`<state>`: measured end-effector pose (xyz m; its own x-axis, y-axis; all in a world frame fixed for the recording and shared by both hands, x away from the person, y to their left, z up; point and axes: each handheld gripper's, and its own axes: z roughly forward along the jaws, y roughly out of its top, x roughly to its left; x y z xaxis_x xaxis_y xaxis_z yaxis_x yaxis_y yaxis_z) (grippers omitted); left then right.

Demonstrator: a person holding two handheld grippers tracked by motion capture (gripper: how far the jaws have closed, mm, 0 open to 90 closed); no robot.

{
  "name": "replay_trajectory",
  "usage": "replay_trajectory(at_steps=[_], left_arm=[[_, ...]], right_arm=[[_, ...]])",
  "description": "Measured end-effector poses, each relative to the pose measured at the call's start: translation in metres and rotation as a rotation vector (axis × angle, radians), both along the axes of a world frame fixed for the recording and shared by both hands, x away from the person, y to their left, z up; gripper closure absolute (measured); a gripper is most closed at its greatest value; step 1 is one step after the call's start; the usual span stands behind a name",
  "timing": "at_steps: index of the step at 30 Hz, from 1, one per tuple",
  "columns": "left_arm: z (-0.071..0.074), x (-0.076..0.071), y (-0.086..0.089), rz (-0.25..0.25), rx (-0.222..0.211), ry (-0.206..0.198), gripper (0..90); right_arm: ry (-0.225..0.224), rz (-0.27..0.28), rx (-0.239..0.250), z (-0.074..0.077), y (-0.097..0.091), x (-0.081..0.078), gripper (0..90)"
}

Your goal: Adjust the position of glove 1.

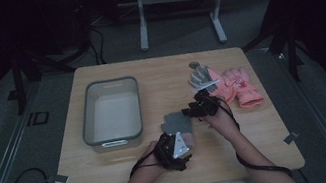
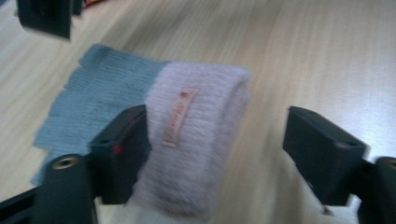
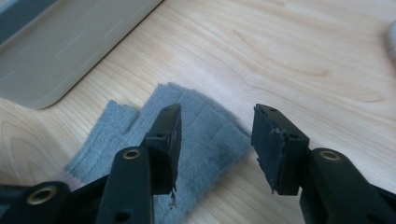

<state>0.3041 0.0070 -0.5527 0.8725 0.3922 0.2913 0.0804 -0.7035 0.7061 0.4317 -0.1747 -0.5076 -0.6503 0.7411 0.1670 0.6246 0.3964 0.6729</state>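
The grey glove [image 1: 176, 121] lay flat on the wooden bench [image 1: 129, 171], near its front middle, just right of the grey plastic bin [image 1: 86, 123]. Its pale pink cuff [image 2: 196, 140] pointed toward the person, its short knitted fingers away.

In the high view the left tool [image 1: 179, 145] sat at the cuff end, held in the person's left hand [image 1: 150, 157]. In the left gripper view its 2 black jaws stood apart with the cuff between them: the cuff lay against the jaw on the picture's left, while a clear gap of bench separated it from the other jaw, so the pads were not clamped on it. A small pink label [image 2: 180, 116] ran along the cuff.

The right tool [image 1: 193, 109] hung at the glove's far right edge, in the right hand [image 1: 219, 121]. In the right gripper view its jaws were parted above the grey knit [image 3: 196, 140], holding nothing; a corner of the bin [image 3: 60, 56] showed beyond.

Farther back on the right of the bench lay a pink glove [image 1: 241, 88], with another grey glove [image 1: 200, 77] just beside it on its left.
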Motion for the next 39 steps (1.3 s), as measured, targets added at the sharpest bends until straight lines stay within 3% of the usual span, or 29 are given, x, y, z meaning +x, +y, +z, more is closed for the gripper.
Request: replay_trajectory(at_steps=[4, 9, 12, 15, 17, 20, 23, 24, 26, 27, 30, 32, 33, 39], left_arm=[[0.000, 0.006, 0.003, -0.013, -0.001, -0.001, 34.2], [-0.002, 0.004, -0.001, -0.020, 0.066, -0.047, 37.5], [-0.004, 0.004, -0.002, -0.011, 0.073, -0.059, 39.6], [-0.006, 0.002, -0.003, -0.007, 0.109, -0.107, 45.3], [-0.007, 0.001, -0.003, -0.013, 0.133, -0.146, 51.3], [-0.009, 0.001, -0.002, -0.016, 0.136, -0.162, 56.8], [-0.006, 0.005, 0.003, 0.001, 0.079, -0.104, 64.9], [-0.006, 0.007, 0.005, 0.004, 0.059, -0.083, 66.1], [-0.004, 0.009, 0.006, 0.008, 0.045, -0.056, 67.7], [-0.003, 0.009, 0.006, 0.007, 0.049, -0.050, 68.1], [-0.001, 0.009, 0.004, 0.007, 0.079, -0.047, 69.1], [-0.001, 0.009, 0.004, 0.007, 0.079, -0.047, 69.2], [0.005, 0.008, -0.001, 0.019, 0.126, -0.046, 69.8], [0.012, 0.011, 0.002, 0.001, 0.123, -0.020, 70.7]], right_arm=[[0.023, -0.007, -0.003, -0.011, 0.004, 0.006, 45.2], [0.054, -0.011, -0.026, -0.021, 0.008, 0.010, 35.0], [0.061, -0.014, -0.055, -0.026, 0.011, 0.011, 32.2], [0.084, -0.005, -0.082, -0.034, 0.014, 0.011, 31.9], [0.092, -0.014, -0.072, -0.036, 0.015, 0.010, 33.0], [0.099, -0.024, -0.070, -0.035, 0.016, 0.010, 34.3], [0.114, -0.010, -0.062, -0.035, 0.020, 0.010, 40.9], [0.125, 0.003, -0.052, -0.034, 0.021, 0.010, 47.5], [0.156, 0.005, -0.024, -0.034, 0.022, 0.011, 53.4], [0.177, 0.010, -0.015, -0.034, 0.023, 0.011, 61.8], [0.190, 0.017, 0.026, -0.032, 0.027, 0.009, 71.7], [0.171, 0.024, 0.027, -0.030, 0.028, 0.007, 71.7], [0.141, 0.030, 0.049, -0.023, 0.027, 0.004, 73.9], [0.129, 0.050, 0.055, -0.007, 0.025, -0.001, 74.6]])
